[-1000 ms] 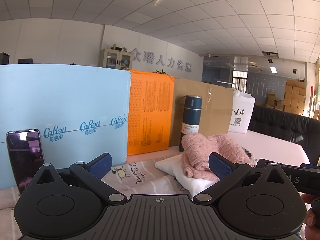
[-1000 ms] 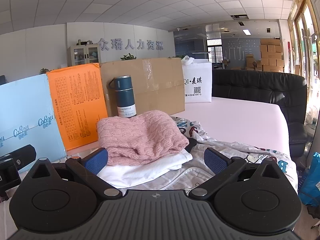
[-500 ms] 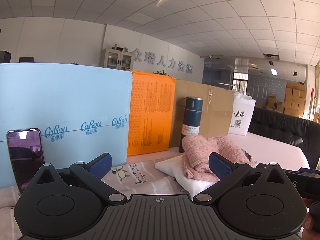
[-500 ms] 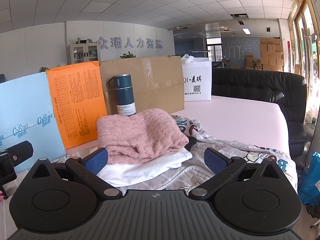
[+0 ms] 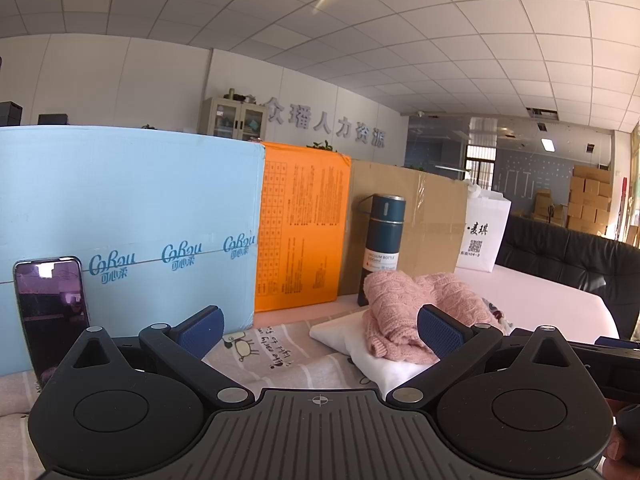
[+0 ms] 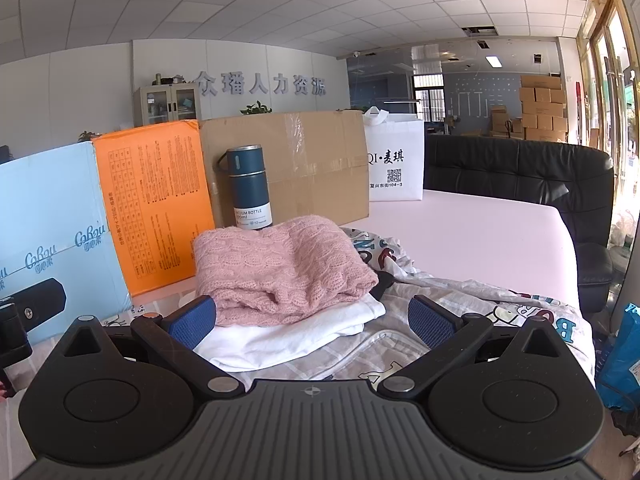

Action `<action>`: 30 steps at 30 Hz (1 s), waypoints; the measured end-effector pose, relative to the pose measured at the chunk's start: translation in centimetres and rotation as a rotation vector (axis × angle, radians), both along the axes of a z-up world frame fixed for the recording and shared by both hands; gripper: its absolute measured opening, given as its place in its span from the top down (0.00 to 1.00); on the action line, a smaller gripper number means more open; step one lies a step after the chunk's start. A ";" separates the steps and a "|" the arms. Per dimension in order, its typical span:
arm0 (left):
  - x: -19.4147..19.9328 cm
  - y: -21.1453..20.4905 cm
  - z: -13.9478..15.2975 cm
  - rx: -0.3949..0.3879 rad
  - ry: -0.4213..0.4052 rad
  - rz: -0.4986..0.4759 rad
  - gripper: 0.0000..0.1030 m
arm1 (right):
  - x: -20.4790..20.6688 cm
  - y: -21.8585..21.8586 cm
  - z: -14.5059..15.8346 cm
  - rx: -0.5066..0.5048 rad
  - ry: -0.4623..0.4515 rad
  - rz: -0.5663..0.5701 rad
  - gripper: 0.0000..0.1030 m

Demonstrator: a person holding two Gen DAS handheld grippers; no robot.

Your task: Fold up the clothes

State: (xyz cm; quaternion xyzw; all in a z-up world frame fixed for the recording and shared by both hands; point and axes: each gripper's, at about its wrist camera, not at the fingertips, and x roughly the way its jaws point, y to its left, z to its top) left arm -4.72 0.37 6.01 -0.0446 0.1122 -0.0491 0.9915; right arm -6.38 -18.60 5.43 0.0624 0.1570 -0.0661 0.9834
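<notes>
Both grippers are held level and clear of the cloth, likely so the person can survey the pile before reaching in. The left gripper (image 5: 320, 330) has its jaws spread wide with nothing between them, and so does the right gripper (image 6: 312, 318). The task's clothes sit centre-frame in the right view: a pink sweater (image 6: 280, 268), already folded, lies on top of a white garment (image 6: 304, 336), a stack that seems built to keep finished pieces together. Right of it a printed garment (image 6: 472, 300) lies rumpled, probably next for folding. The left view puts the stack at lower right, hides that rumpled piece almost wholly, but alone shows a phone (image 5: 52, 316) propped at the left edge against a blue box (image 5: 132, 216).
</notes>
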 end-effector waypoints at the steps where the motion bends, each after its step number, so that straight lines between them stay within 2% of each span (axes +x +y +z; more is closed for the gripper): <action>1: 0.0 0.0 0.0 0.000 0.000 0.000 0.00 | 0.0 0.0 0.0 0.000 0.001 0.001 0.00; 30: -0.2 0.1 0.2 -0.008 -0.008 -0.002 0.00 | 0.0 0.2 0.1 -0.006 0.003 0.002 0.00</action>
